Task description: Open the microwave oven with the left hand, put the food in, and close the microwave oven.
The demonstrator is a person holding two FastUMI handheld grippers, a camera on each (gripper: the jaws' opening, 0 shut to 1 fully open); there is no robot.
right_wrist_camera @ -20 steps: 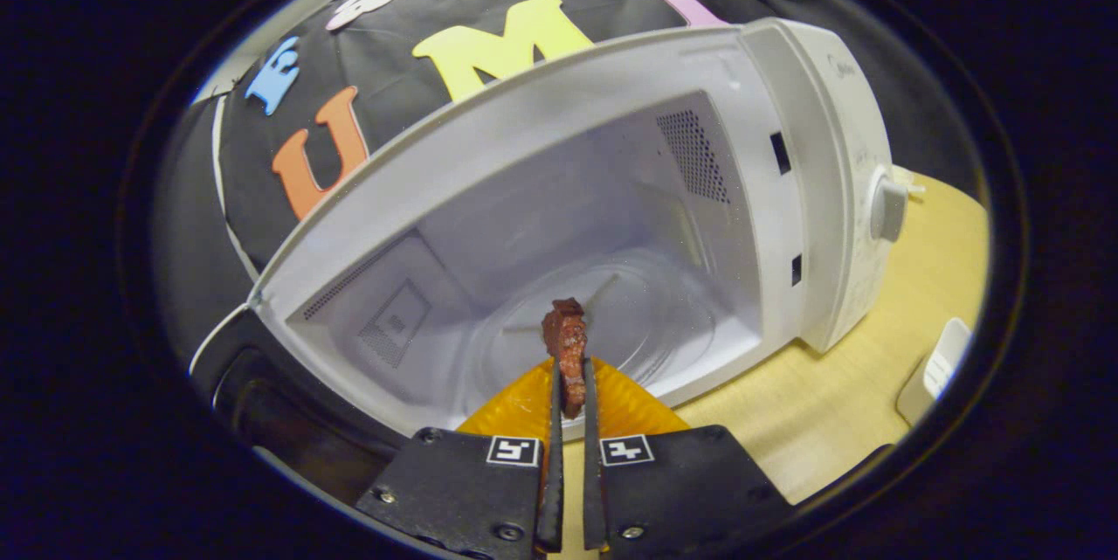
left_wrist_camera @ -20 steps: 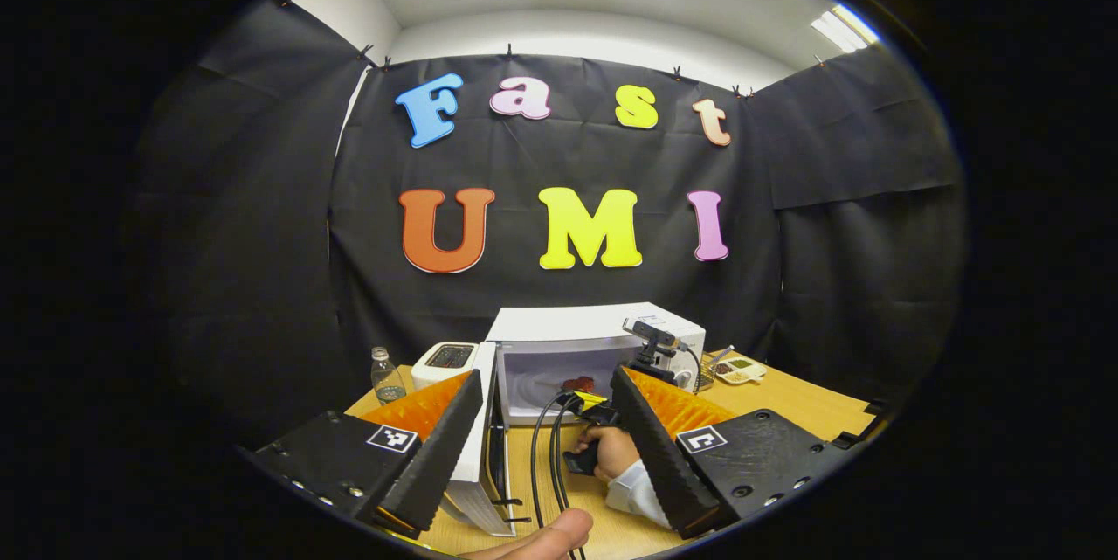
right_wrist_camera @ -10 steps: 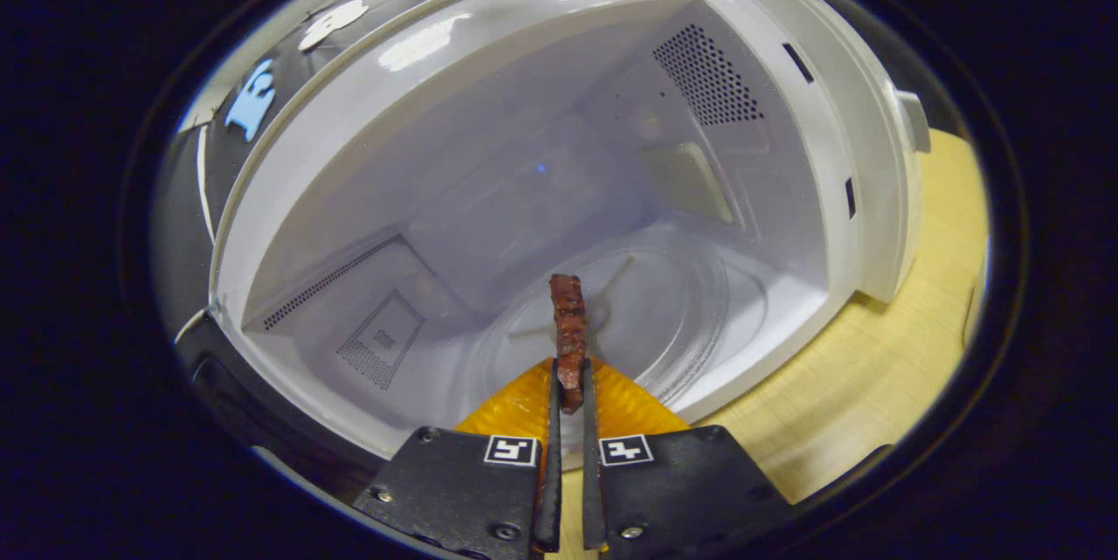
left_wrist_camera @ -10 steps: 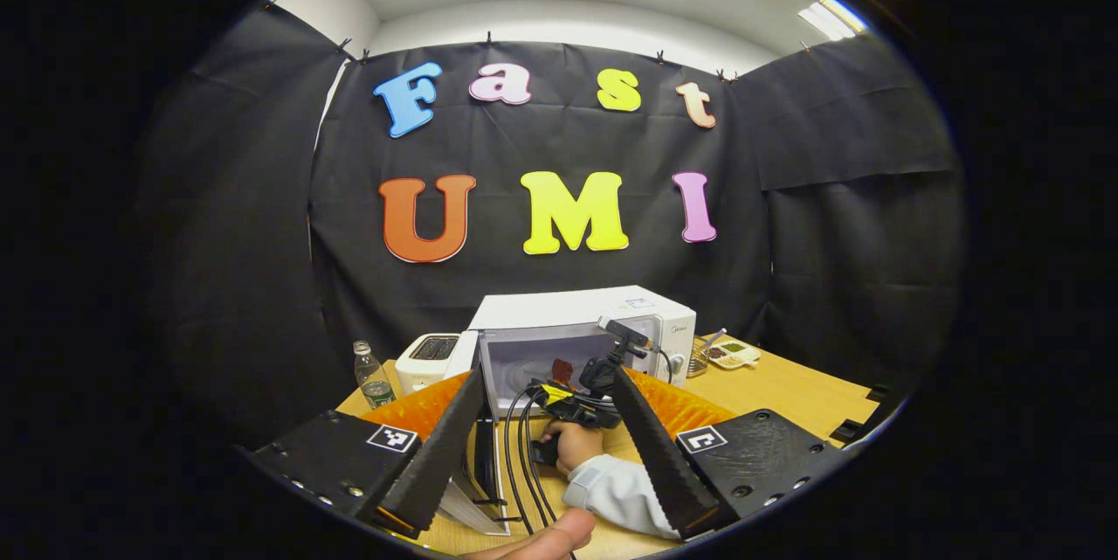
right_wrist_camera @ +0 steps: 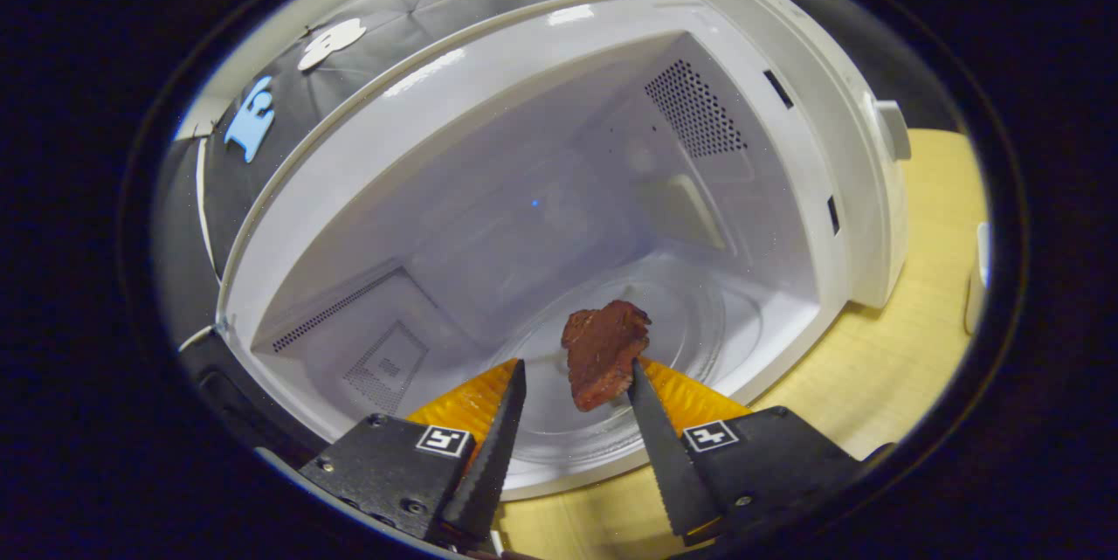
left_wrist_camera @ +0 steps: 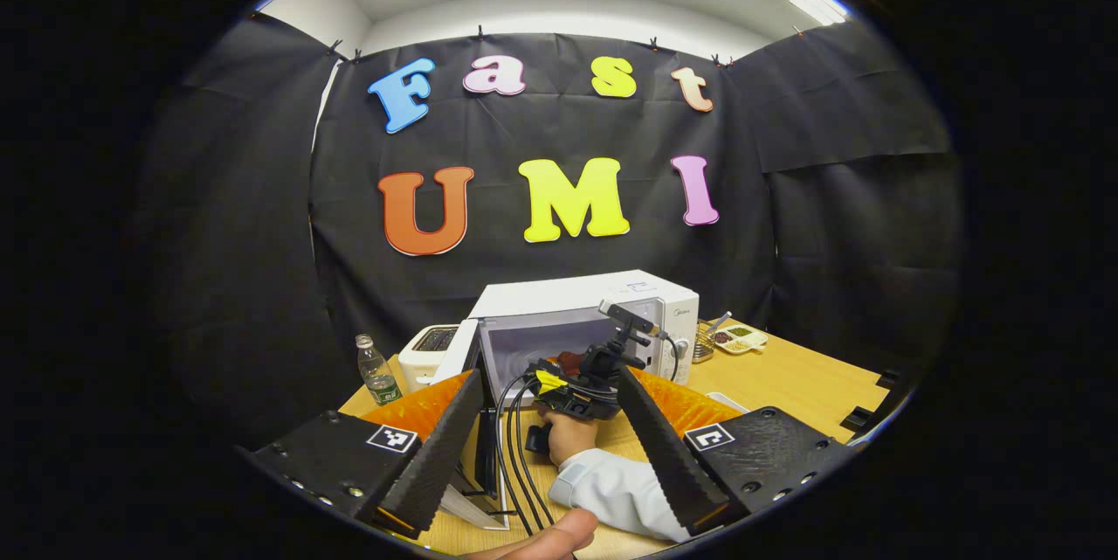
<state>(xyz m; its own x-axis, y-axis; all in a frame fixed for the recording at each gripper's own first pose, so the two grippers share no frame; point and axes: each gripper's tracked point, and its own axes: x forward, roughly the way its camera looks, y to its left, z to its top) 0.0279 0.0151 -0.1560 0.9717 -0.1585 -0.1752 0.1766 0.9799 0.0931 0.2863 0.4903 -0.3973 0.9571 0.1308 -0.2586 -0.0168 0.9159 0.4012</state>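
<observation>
Food [right_wrist_camera: 604, 350], a dark red chunk, was between my right gripper [right_wrist_camera: 572, 372] fingers over the glass turntable [right_wrist_camera: 699, 315] inside the microwave [right_wrist_camera: 559, 219]. Right gripper jaws were spread; the piece looked to touch the right-hand finger at most, not pinched. Couldn't tell whether it was resting on the plate or mid-drop.

Judged step: the put-in part, at release. Door not closed yet.

Next move, my read: draw the right gripper straight back out along its own line, clearing the cavity's front lip below the fingers, then swing the door [left_wrist_camera: 485, 446] shut with the left.

Left gripper [left_wrist_camera: 541, 438] was wide apart, gripping nothing, held back from the oven. The door stood open edge-on just beside its left finger. My other hand [left_wrist_camera: 566, 438] and its cables [left_wrist_camera: 515, 455] sat between the left fingers, in the door's likely sweep.

Room: cavity walls well clear of the fingers either side. Toaster [left_wrist_camera: 432, 346] and bottle [left_wrist_camera: 377, 370] were beyond the door; open table [left_wrist_camera: 786, 376] to the right.
</observation>
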